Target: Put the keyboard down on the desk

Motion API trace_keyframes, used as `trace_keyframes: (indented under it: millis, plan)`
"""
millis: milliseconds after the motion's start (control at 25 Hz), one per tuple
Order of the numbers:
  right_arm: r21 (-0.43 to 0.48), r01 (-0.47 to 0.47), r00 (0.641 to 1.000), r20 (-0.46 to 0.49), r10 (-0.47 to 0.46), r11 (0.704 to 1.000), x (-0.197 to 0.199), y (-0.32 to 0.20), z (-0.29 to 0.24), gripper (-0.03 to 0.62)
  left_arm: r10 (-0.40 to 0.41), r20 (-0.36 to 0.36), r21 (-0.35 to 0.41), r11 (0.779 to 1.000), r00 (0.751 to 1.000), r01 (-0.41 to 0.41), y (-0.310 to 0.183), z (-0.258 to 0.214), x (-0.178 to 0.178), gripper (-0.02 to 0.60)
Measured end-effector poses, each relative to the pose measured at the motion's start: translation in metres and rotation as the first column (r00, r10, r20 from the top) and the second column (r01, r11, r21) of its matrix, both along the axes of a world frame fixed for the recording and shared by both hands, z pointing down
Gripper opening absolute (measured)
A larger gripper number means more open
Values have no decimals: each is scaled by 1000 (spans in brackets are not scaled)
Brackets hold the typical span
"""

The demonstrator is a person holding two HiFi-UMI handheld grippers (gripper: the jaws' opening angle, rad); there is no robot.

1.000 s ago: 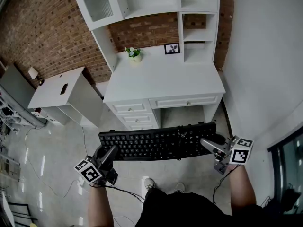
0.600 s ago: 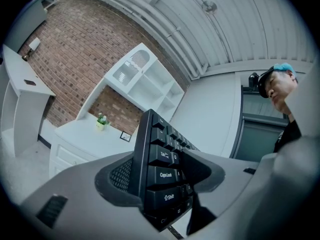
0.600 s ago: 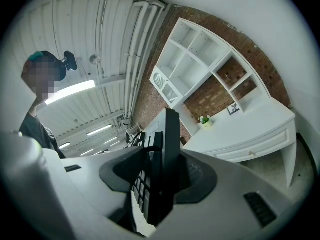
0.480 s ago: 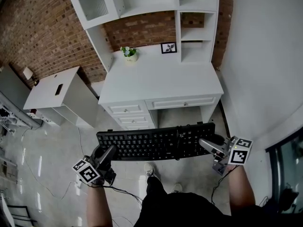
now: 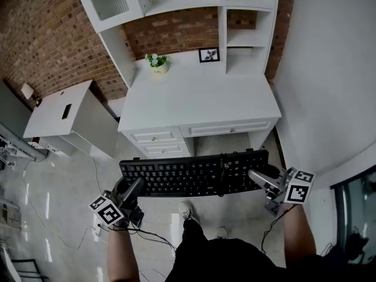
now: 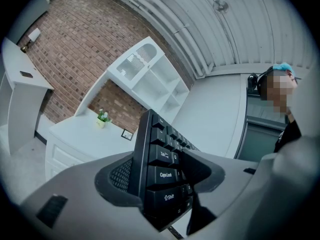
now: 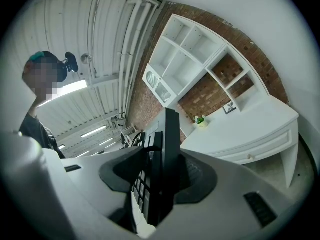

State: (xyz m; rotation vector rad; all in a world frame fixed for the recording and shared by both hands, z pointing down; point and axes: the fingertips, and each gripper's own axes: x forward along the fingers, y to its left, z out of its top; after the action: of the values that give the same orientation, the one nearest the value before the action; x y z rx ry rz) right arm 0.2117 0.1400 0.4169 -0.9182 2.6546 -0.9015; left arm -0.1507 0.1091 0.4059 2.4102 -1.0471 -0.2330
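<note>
A long black keyboard (image 5: 194, 174) hangs level in the air in front of the white desk (image 5: 200, 101), above the floor. My left gripper (image 5: 134, 190) is shut on its left end, and in the left gripper view the keyboard (image 6: 159, 171) stands edge-on between the pads. At the right end, my right gripper (image 5: 258, 177) is shut on the keyboard (image 7: 161, 169) the same way. The keyboard's cable (image 5: 222, 168) crosses its middle. The desk top lies beyond the keyboard's far edge.
On the desk's back stand a small potted plant (image 5: 155, 61) and a small framed picture (image 5: 208, 54), under a white shelf hutch (image 5: 176, 4). Drawers (image 5: 154, 137) sit at the desk's left front. A low white cabinet (image 5: 59, 113) stands left; a white wall (image 5: 329, 69) runs along the right.
The view has shifted slightly toward the desk, which now looks a little closer. The keyboard stays gripped at both ends, held the same way.
</note>
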Motion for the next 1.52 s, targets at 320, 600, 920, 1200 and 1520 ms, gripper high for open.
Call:
trace_keyframes:
  millis: [320, 600, 920, 1200, 1520]
  plan:
    - [-15, -23, 1000, -13, 22, 1000, -24, -61, 1, 195, 21, -15, -19, 1000, 1000, -21, -68, 9, -23, 278]
    - [-20, -62, 998, -19, 62, 998, -51, -112, 2, 195, 51, -28, -31, 998, 998, -52, -130, 15, -48, 278]
    - [-29, -102, 995, -26, 101, 994, -89, -165, 1, 195, 81, -36, -41, 996, 996, -82, -195, 19, -84, 278]
    - [-13, -115, 993, -33, 115, 993, -121, -205, 7, 195, 87, -41, -33, 996, 995, -88, -238, 27, -116, 278]
    - [0, -111, 993, -28, 110, 994, -161, -235, -4, 196, 76, -37, -35, 996, 996, -78, -264, 15, -157, 278]
